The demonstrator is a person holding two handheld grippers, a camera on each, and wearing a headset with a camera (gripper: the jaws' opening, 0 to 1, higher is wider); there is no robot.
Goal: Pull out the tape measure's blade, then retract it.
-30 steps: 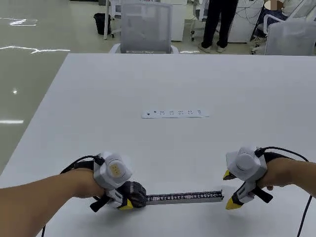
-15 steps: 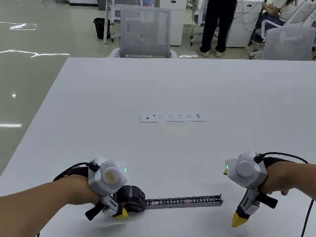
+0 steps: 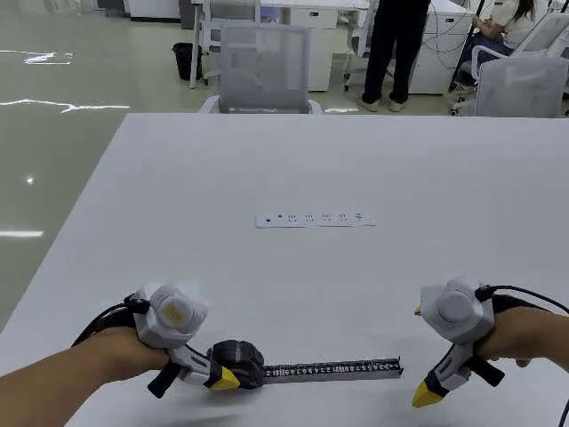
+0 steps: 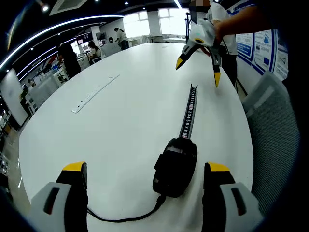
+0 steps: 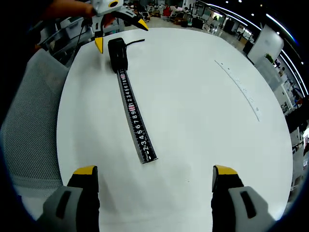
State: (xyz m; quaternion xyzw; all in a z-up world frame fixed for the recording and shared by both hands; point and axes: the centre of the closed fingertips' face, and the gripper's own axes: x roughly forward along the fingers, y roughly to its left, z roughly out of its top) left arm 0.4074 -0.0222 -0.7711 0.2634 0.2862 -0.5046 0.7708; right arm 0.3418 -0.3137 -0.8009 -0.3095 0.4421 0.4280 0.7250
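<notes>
Right gripper [image 5: 154,170], jaws apart and empty: blade [image 5: 135,118] tip just ahead at lower centre, long axis running up-left to case [image 5: 117,53], which sits between the spread jaws of left gripper [image 4: 146,167].

A white desk [image 3: 178,222] carries a flat white power strip [image 3: 314,218] near its middle. A grey mesh chair [image 3: 264,67] stands at the far edge, and a person [image 3: 396,44] stands beyond it.

Head view above the table [image 3: 356,160], gripper views low, facing each other — sharing the blade [image 4: 188,113].
</notes>
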